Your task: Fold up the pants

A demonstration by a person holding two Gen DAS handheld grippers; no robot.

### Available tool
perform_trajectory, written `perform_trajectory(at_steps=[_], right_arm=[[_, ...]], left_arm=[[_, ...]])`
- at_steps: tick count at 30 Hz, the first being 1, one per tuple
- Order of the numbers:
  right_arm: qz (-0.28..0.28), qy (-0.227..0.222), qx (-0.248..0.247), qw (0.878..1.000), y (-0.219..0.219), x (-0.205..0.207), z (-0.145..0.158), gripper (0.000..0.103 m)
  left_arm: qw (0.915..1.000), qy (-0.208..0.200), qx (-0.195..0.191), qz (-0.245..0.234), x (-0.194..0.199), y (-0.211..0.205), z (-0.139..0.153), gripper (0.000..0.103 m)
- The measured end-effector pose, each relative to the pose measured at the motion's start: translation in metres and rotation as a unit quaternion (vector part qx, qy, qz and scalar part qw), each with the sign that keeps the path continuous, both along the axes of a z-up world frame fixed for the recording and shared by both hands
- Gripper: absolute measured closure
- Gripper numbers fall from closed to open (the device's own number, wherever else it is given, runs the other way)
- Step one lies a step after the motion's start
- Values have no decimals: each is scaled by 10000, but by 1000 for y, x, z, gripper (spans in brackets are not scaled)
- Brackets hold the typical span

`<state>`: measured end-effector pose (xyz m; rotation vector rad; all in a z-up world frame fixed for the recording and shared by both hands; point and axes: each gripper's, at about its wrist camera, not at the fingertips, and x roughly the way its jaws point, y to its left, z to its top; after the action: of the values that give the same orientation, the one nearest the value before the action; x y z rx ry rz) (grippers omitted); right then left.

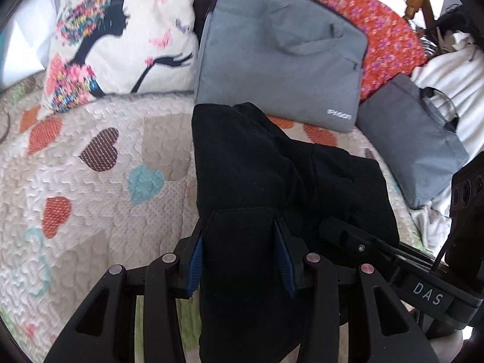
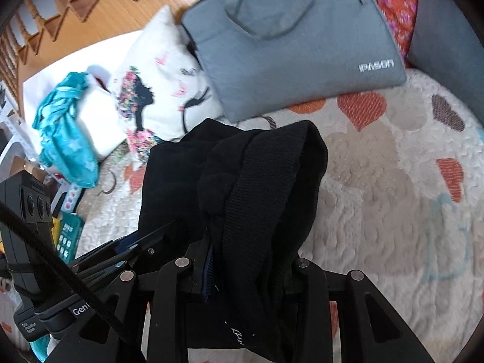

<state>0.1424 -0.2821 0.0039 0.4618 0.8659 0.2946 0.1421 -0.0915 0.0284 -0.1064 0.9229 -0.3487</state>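
The black pants (image 1: 260,163) hang bunched over a heart-patterned quilt (image 1: 90,181). My left gripper (image 1: 240,236) is shut on a thick fold of the black cloth, which fills the gap between its blue pads and hangs down below. My right gripper (image 2: 242,260) is shut on the ribbed waistband end of the pants (image 2: 263,175); its right finger is hidden under the cloth. The right gripper's body shows in the left wrist view (image 1: 378,251), close beside the left gripper. The left gripper shows in the right wrist view (image 2: 127,248).
A grey laptop bag (image 1: 281,51) and a second grey bag (image 1: 417,139) lie at the back of the quilt. A white printed pillow (image 1: 121,36) sits at the back left. A red floral cushion (image 1: 390,36) lies behind the bags. Turquoise cloth (image 2: 63,133) lies left of the pillow.
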Motion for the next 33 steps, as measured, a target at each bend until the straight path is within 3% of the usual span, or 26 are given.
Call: perform_trajectory(at_steps=[6,8,10,12,14,16,19,21,23,26,29,33], right_arm=[[9,125,-281,9995,7,29,-20,69],[-88,284,-243,9993,1,33,-29,65],[-234,547,-83,9982,-10,37,-42,54],[-404,740,277,9961,-23,37,-53,43],[-530,828,569,9935,-32,34,-56,41],[-621,828,533,9932,-35,31,-52,41],[-865,585,391,9938,-41,21,-38,41],[-1066,105,0,9942,-40,13,-17,40],[-971,-385,-104,9945,-34,7,2,39],[-586,-599,107,9964,-23,8,12,39],[-200,-292,612,9975,-17,15,-4,39],[-273,232,840,9958,-22,26,-31,40]], left_arm=[[9986,467,-142,225,35,9,-31,61],[9975,628,-219,243,42,15,-39,54],[9967,715,-298,239,44,19,-40,47],[9958,799,-394,211,44,23,-38,47],[9953,801,-499,234,39,28,-30,47],[9951,744,-588,270,35,33,-23,47],[9947,575,-757,396,24,46,-9,47],[9947,471,-789,460,20,50,-4,47],[9946,360,-838,494,18,50,-1,47],[9952,377,-796,419,18,43,-5,47],[9962,563,-603,263,19,31,-19,47],[9943,1019,-306,88,29,16,-47,41]])
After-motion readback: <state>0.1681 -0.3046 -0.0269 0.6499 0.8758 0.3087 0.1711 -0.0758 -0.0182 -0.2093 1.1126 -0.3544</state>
